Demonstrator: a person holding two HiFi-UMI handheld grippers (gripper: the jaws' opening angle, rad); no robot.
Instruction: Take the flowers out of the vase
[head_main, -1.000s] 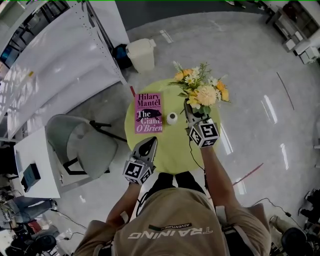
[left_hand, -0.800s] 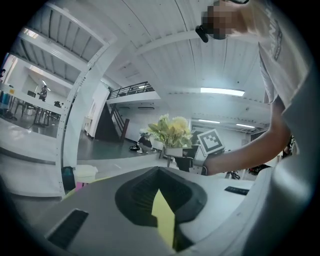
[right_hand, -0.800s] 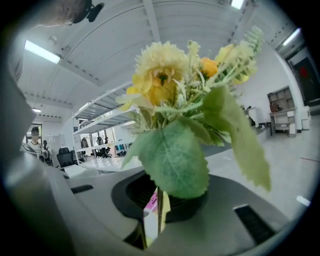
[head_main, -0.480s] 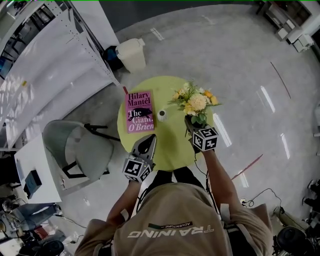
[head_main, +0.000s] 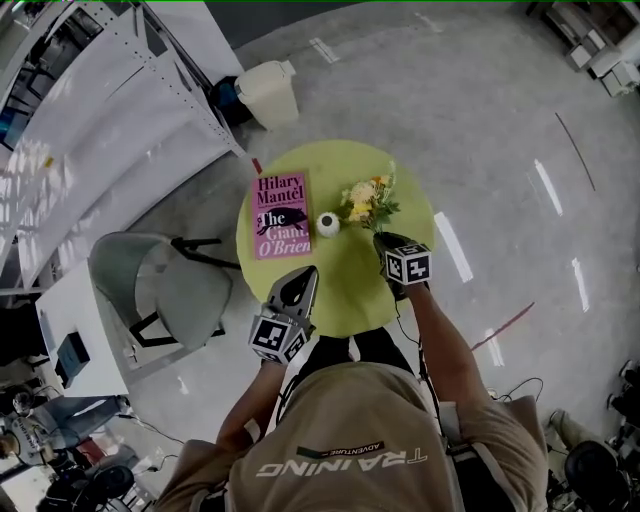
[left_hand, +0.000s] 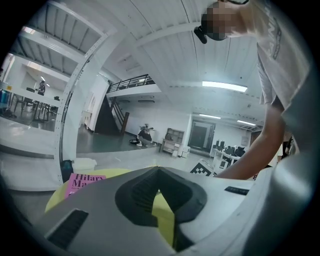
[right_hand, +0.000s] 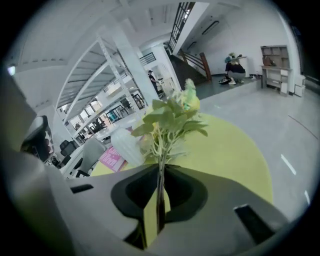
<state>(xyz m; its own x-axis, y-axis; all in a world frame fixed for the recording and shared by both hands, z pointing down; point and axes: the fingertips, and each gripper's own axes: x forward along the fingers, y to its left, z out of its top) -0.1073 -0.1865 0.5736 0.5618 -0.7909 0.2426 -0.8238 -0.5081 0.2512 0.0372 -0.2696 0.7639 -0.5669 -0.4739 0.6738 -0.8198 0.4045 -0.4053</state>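
Holding the flowers: right gripper (head_main: 384, 240) (right_hand: 159, 200), jaws clenched on the green stems low down. In the right gripper view the stems ran up through the narrow slot between the pads.
Flowers (head_main: 367, 199) (right_hand: 172, 117): one bunch of yellow and cream blooms with green leaves. It was out of the vase and over the right half of the table, blooms pointing away from the person. Whether any leaf touched the tabletop could not be told.
Vase (head_main: 328, 223) (right_hand: 126, 145): small, white and ribbed. It stood upright near the middle of the table, just left of the bunch.
Left gripper (head_main: 299, 284) (left_hand: 159, 172): jaws drawn together at the tips, gripping nothing. It was held over the near edge of the table, well apart from vase and bunch.
Table (head_main: 345, 290) (right_hand: 235, 150): round, with a yellow-green top.
Book (head_main: 282, 215) (left_hand: 82, 182) (right_hand: 112, 159): pink cover, lying flat on the left part of the table, just beside the vase.
Chair (head_main: 170, 290): grey, on the floor to the left of the table.
Bin (head_main: 268, 92): white, on the floor beyond the table.
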